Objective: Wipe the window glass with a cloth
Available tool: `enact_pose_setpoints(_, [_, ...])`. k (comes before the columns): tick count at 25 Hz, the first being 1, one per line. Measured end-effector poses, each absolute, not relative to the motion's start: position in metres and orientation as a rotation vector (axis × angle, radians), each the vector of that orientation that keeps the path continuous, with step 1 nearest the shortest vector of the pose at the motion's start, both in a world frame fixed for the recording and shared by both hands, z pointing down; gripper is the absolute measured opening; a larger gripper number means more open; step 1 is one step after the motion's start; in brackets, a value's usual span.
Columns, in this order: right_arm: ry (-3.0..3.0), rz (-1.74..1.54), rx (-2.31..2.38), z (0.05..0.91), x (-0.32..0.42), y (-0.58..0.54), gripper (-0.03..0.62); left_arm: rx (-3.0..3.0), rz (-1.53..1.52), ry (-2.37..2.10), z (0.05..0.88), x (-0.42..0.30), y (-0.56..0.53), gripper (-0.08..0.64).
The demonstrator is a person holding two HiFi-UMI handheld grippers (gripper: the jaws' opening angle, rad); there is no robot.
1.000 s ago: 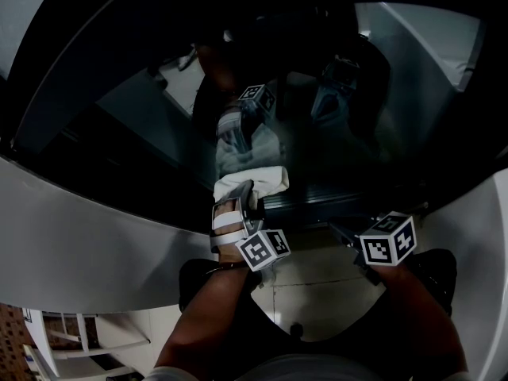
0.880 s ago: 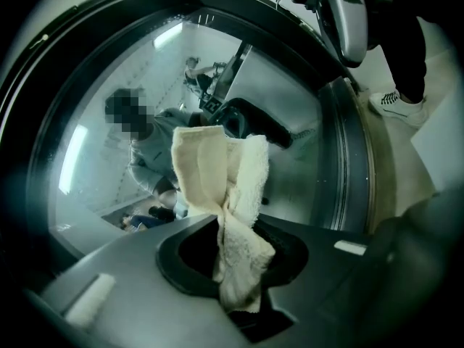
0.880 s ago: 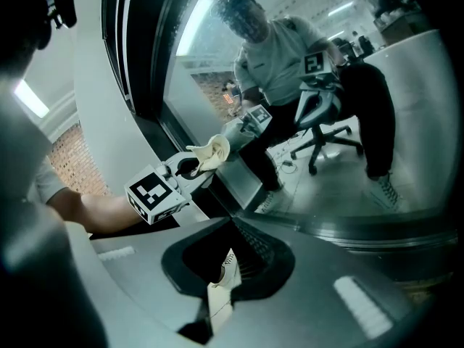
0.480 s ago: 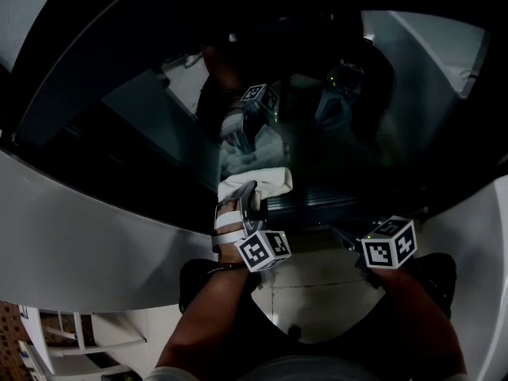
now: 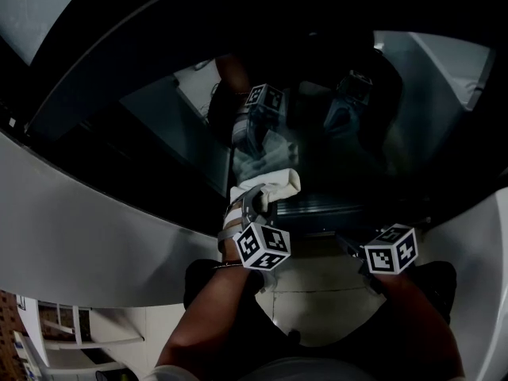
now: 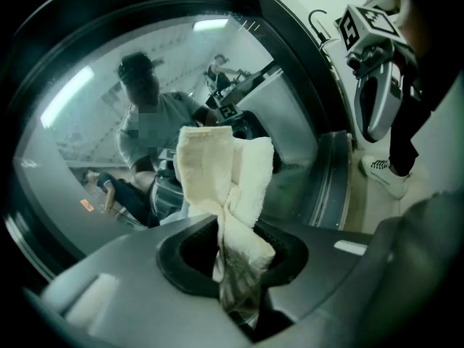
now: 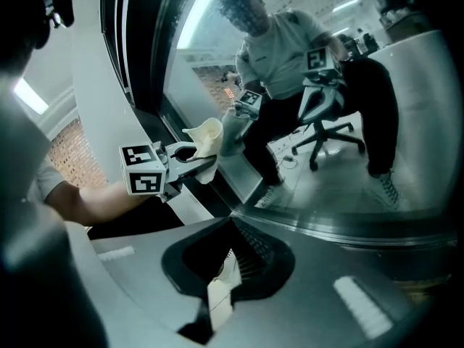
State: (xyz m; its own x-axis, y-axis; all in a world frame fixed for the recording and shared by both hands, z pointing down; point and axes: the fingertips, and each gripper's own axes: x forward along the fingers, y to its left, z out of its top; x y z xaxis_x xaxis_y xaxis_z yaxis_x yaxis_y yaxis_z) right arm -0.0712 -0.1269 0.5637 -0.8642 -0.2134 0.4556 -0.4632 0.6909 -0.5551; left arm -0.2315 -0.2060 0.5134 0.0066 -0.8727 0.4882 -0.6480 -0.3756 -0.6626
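Note:
In the head view a cream cloth (image 5: 266,185) presses against the dark window glass (image 5: 341,165). My left gripper (image 5: 255,203) is shut on the cloth's lower end. The left gripper view has the cloth (image 6: 228,187) standing up folded from the closed jaws of that gripper (image 6: 233,274), in front of the glass (image 6: 80,129). My right gripper (image 5: 348,243) hangs lower right, off the glass, jaws together. A small white strip shows in the seam of the right gripper (image 7: 220,296); I cannot tell what it is. From there the left gripper (image 7: 194,159) and cloth (image 7: 206,132) are also visible.
A broad white window frame (image 5: 95,244) curves along the left and below the glass. The glass mirrors a person and an office chair (image 7: 328,132). Pale floor tiles (image 5: 317,284) lie under my arms. A white shoe (image 6: 384,177) stands by the frame's foot.
The left gripper and the cloth have shifted slightly right and up on the glass. The right gripper has kept its place beside it.

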Motion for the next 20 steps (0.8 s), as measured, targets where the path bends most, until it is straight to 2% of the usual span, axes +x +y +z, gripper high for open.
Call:
enact_pose_setpoints(9, [-2.525, 0.967, 0.545, 0.568, -0.070, -0.126, 0.002, -2.281, -1.384, 1.473, 0.496, -0.220, -0.179, 0.095])
enact_pose_setpoints(20, [-2.506, 0.956, 0.547, 0.571, -0.072, -0.125, 0.002, -2.208, -1.559, 1.296, 0.418, -0.200, -0.139, 0.095])
